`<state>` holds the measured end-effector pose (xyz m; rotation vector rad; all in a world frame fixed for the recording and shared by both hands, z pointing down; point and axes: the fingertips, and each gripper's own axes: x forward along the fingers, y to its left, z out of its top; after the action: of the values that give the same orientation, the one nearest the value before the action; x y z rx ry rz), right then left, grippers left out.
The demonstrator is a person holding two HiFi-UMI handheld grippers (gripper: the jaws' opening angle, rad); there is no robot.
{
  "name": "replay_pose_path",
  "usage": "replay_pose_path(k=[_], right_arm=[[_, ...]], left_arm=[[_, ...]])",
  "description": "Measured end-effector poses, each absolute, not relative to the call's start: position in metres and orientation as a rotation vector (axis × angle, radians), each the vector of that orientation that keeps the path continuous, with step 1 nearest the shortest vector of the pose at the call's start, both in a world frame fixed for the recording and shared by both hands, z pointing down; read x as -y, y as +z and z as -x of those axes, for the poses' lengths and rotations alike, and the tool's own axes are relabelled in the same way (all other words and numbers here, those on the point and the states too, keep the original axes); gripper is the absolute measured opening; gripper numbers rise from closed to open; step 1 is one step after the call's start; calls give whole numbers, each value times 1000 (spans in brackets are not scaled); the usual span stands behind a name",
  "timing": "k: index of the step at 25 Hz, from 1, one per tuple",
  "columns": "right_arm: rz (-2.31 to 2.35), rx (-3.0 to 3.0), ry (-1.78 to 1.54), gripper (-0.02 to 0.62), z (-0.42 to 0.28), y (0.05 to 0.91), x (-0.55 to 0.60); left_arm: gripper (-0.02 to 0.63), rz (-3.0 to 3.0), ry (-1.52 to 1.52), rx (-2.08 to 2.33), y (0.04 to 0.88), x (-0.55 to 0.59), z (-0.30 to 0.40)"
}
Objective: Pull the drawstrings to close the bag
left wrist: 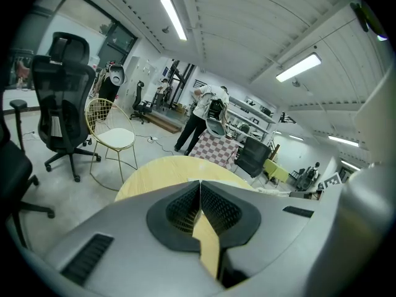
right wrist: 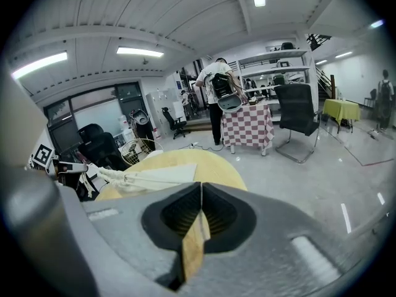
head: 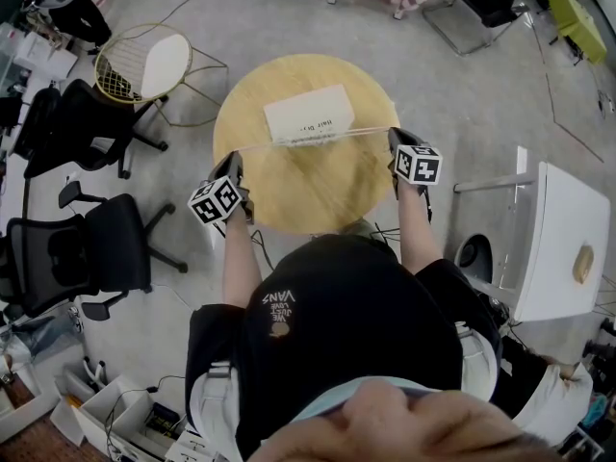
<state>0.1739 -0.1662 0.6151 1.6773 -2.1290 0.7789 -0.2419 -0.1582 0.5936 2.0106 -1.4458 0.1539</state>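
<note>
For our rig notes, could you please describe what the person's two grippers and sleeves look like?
The left gripper and right gripper are dark, each carrying a white cube with black square markers. Seen close, their jaw housings are smooth grey with black ribbed pads. The person wears a black short-sleeved T-shirt with pale lettering.

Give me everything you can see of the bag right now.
The bag is a flat, off-white cloth pouch with dark print, lying on the round wooden table. Its near edge looks bunched. Thin drawstrings run taut from that edge sideways to the left gripper and right gripper, both shut on them.
</note>
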Motion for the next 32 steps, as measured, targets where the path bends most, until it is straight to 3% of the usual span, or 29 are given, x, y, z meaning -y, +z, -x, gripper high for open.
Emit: replay_pose_path(k=[18,32], right_arm=[[-1756,2071,807,0,-207,617,162],[-1682,2054,925,2,-193,656,156]], left_arm=[[15,-1947,82,1477,595,158,266],[18,-1959,169,1458,619,160,261]])
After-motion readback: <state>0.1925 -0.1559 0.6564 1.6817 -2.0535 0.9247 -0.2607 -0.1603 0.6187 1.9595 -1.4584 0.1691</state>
